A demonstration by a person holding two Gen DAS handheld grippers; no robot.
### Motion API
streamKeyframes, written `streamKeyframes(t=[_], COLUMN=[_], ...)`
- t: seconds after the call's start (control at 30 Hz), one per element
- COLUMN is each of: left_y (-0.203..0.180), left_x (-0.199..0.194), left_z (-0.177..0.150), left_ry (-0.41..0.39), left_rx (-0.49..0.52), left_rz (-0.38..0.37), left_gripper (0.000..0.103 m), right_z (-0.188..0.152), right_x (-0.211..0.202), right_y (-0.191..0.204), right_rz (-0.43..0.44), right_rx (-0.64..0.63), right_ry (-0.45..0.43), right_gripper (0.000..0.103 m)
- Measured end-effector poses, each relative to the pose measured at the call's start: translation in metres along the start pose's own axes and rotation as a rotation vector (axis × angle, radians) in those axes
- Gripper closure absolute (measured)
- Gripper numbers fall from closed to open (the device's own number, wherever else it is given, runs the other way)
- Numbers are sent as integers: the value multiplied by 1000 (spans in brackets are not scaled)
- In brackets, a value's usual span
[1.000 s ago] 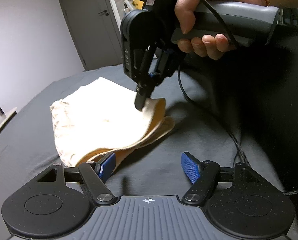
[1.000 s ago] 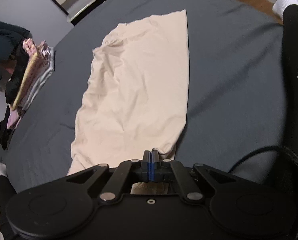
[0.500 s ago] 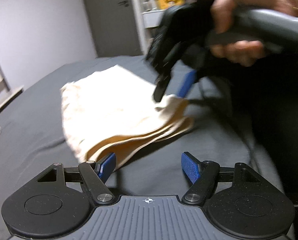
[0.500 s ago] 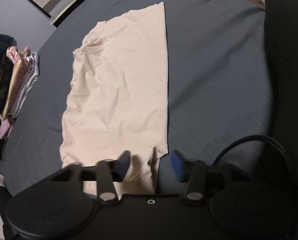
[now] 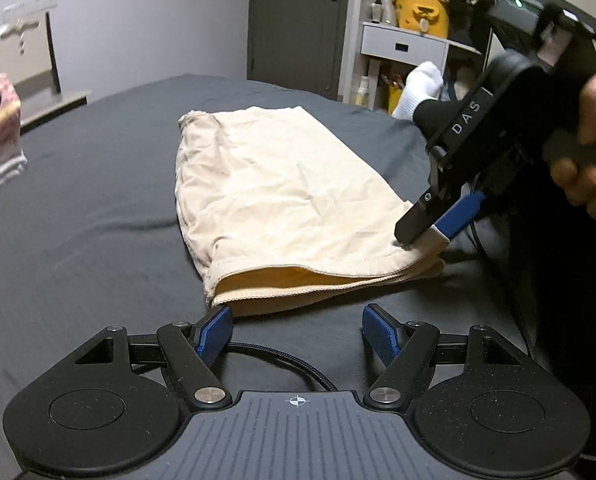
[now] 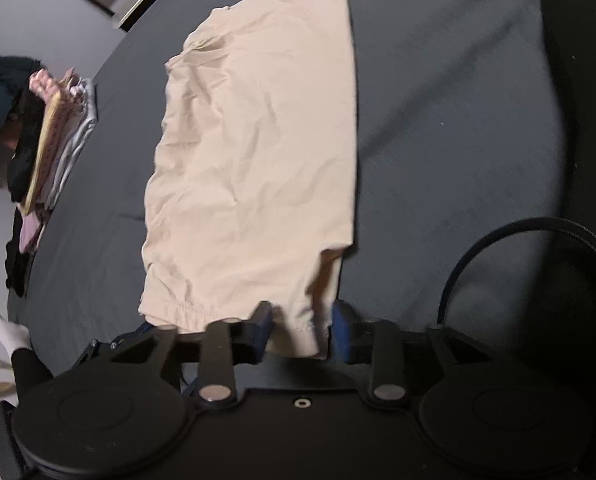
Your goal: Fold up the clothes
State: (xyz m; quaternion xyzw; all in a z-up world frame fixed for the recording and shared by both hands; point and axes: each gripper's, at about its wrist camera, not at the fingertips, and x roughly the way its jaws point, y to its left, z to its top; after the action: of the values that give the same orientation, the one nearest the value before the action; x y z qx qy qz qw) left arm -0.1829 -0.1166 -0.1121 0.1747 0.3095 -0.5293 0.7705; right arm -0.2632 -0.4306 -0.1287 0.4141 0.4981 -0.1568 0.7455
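The only readable text is the white lettering "D A S", printed along the black housing of the right tool (image 5: 437, 216), seen from the left wrist camera. A small white crosshair mark sits on the ribbed grey body of the left tool (image 5: 298, 330). The right wrist view shows no legible writing.

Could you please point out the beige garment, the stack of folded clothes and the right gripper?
Beige garment (image 6: 258, 152): right wrist view, its flat top layer.
Stack of folded clothes (image 6: 54, 140): right wrist view, its side edges.
Right gripper (image 5: 431, 228): left wrist view, between its fingers.
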Motion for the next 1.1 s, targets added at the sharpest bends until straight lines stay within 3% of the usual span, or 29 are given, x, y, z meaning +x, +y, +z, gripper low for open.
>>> streamKeyframes(t=[0.27,0.33,0.43,0.5,0.57,0.6,0.67,0.7,0.83,1.0,1.1], left_y=[-4,-2,2,1,-2,-3,-2,-1,2,5,13], left_x=[-3,-3,-1,-3,-9,-13,-30,-40,-62,-10,29], left_z=[-4,-4,-5,-5,-3,-3,-2,-1,11,36,33], left_ry=[6,8,8,14,36,42,13,-40,-236,-207,-140], left_rx=[12,-11,-45,-36,-21,-16,-23,-32,-48,-44,-136], left_rz=[6,7,-2,-1,6,8,0,-10,-59,-64,-119], left_gripper=[30,30,30,30,30,30,30,30,30,29,29], right_z=[-10,-12,-12,-12,-14,-14,-14,-12,10,58,96], right_x=[-11,-3,5,2,-11,-19,-40,-52,-95,-113,-92], right_y=[6,6,8,10,12,13,17,21,52,109,141], right_rz=[30,1,-44,-49,-39,-29,4,24,109,140,74], right_rx=[-18,-21,-30,-39,-36,-35,-47,-67,-174,-317,-371], right_ry=[-37,-25,-4,2,-22,-38,-82,-111,-238,-344,-350], right_gripper=[70,76,77,72,57,54,50,50,47,47,57])
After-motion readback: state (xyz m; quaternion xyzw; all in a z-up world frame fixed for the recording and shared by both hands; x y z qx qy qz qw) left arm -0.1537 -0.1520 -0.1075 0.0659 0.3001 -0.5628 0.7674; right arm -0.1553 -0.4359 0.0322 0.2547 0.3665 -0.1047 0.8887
